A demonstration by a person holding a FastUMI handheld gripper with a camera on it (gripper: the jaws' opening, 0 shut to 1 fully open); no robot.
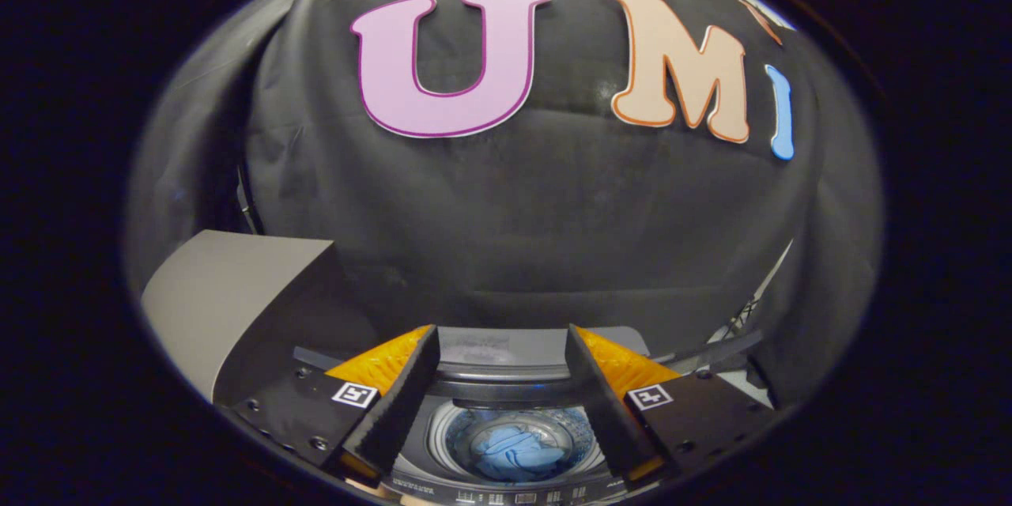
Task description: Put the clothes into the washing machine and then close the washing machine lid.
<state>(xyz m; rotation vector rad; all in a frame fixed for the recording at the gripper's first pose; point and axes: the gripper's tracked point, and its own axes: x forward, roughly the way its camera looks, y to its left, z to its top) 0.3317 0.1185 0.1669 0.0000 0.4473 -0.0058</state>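
Clothes (510,451), a blue bundle, lie at the bottom of the washer (506,443) drum, seen down through the round opening between the two fingers. The drum's perforated metal wall rings the bundle. The lid (229,292), a grey panel, stands raised at the washer's left rear corner, so the tub is uncovered. Along the washer's back edge runs a grey control panel (490,348), just beyond the fingertips. The gripper (502,348) hangs above the opening with its fingers spread wide apart, released and holding nothing. Behind the washer hangs the booth's black cloth wall (506,213).
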